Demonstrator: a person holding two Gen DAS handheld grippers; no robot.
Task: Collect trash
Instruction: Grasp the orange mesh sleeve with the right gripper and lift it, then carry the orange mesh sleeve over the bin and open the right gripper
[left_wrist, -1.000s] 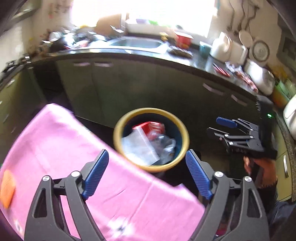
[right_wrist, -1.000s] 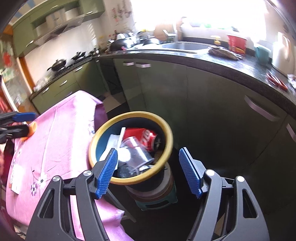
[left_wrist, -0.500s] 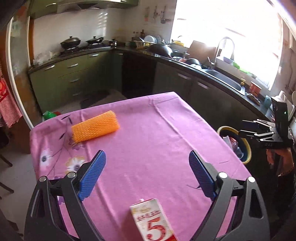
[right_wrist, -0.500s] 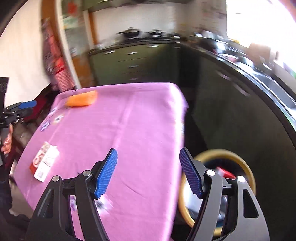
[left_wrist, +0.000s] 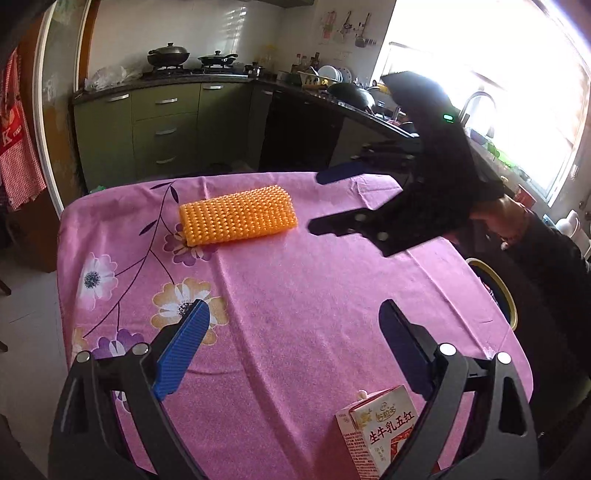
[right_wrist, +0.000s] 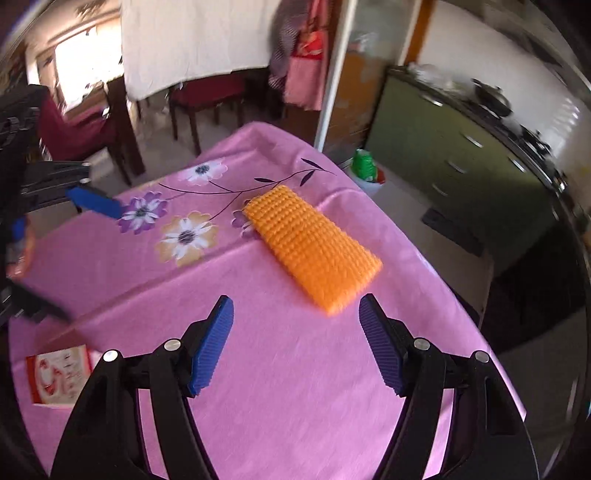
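1. The left gripper (left_wrist: 291, 343) hangs over the near part of the pink flowered tablecloth (left_wrist: 295, 295), jaws spread wide with nothing between them. Just below its right finger a small milk carton (left_wrist: 380, 435), white and red with printed characters, stands at the near table edge.
2. The right gripper (right_wrist: 295, 332) is also empty; its jaws are opening, and only bare cloth lies between the blue pads (right_wrist: 212, 349).
3. Just beyond the right gripper's fingertips, toward its right finger, lies the orange foam fruit net (right_wrist: 314, 251), a flattened, knobbly sleeve lying flat on the cloth at the table's far side, near the printed flowers.
4. Step in hand, as I judge it: reaching for the next piece of trash, with each gripper lined up near one item.
5. The next move likely calls for the right gripper to go forward and lower so its pads straddle the net's narrow width. The net looks soft and light, so a gentle squeeze should do.
6. Off the table's right edge, the yellow-rimmed bin (left_wrist: 496, 291) shows partly behind the person's dark sleeve (left_wrist: 546, 258).
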